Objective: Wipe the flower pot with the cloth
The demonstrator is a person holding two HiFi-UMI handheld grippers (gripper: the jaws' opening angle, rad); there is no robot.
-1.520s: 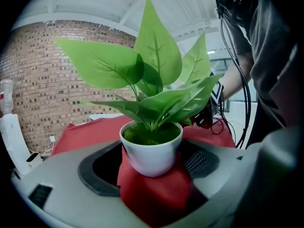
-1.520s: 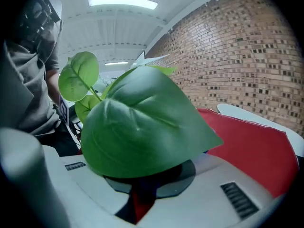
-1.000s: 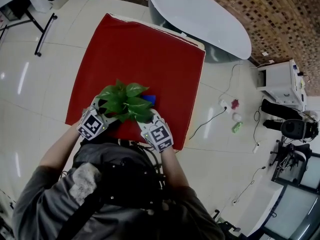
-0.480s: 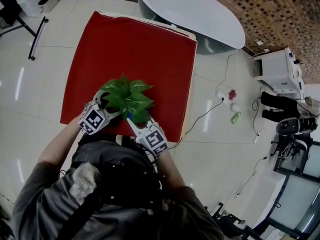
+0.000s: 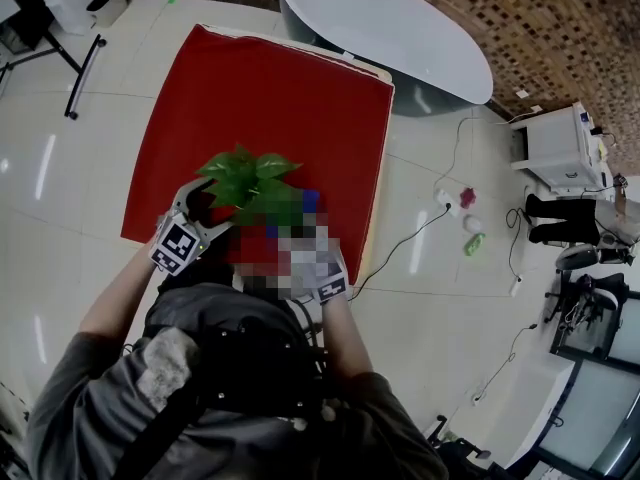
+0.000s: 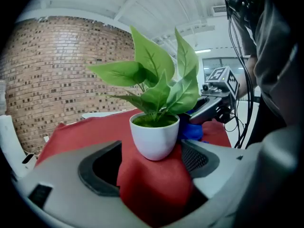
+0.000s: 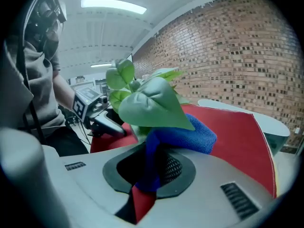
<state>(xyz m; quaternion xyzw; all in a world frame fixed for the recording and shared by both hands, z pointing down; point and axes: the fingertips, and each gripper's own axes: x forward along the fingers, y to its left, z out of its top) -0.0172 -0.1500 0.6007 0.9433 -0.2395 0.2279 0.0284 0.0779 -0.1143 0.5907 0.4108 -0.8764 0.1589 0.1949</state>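
A white flower pot [image 6: 154,137] with a green leafy plant [image 5: 248,178] stands on the red-covered table [image 5: 270,88] near its front edge. My left gripper [image 6: 152,171] is open, its jaws standing either side of the pot's base without touching it; from the head view it sits at the plant's left [image 5: 198,210]. My right gripper [image 7: 154,169] is shut on a blue cloth [image 7: 183,137], which lies against the pot's right side under the leaves. The blue cloth [image 5: 310,200] also shows beside the plant. A mosaic patch covers most of the right gripper in the head view.
A white oval table [image 5: 390,28] stands behind the red one. Cables and small bottles [image 5: 470,243] lie on the tiled floor to the right, near white equipment [image 5: 560,148]. A black stand [image 5: 80,58] is at the far left.
My right gripper has carried the blue cloth from the plant's front round to its right side. The left gripper has stayed by the pot's left.
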